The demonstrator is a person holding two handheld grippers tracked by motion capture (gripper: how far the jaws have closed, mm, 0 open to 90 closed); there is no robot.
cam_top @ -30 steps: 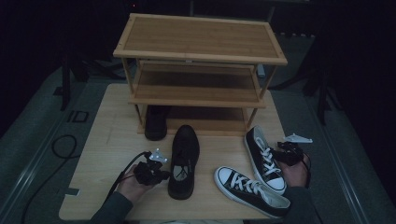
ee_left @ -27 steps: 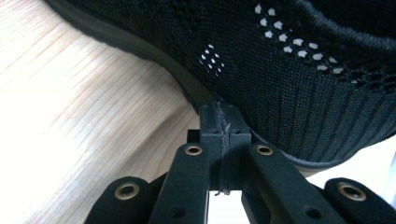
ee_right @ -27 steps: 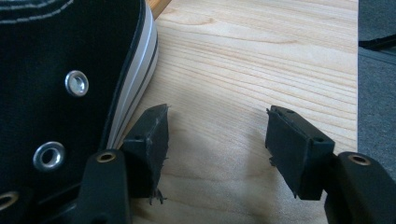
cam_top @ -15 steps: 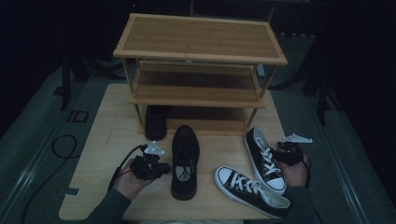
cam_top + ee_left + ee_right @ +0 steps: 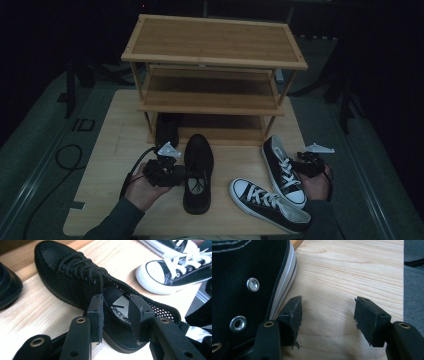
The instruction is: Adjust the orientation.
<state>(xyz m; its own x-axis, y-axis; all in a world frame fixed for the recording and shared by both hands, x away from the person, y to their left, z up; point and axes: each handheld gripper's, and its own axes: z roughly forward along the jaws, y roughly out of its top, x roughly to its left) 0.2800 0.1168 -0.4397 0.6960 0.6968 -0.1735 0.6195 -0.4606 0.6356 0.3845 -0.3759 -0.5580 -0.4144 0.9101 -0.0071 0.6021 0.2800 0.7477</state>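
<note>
The left tongs (image 5: 115, 315), just been opening, are straddling the black mesh shoe's (image 5: 197, 172) collar without pressing; it is lying on the worktop (image 5: 115, 150) before the rack (image 5: 212, 75), unshelved. Right tongs (image 5: 327, 317) are gaping empty.

Black mesh lace-up shoes: one, there it is mid-table (image 5: 197, 172), laces and tongue facing up.
Black-and-white canvas sneakers: two — one lying at an angle at the front (image 5: 267, 204), the other (image 5: 282, 167) just behind it, toe pointing to the rack.
Dark shoes at the rack's foot: one (image 5: 167, 129), tucked at the bottom shelf's left end.
Shoes in all: four.
Wooden shoe racks: one (image 5: 215, 47), three shelves counted.
Tables: one, light wood (image 5: 107, 150).
Grippers: two, left gripper (image 5: 186, 173) and right gripper (image 5: 295, 164).
Hands: two.
</note>
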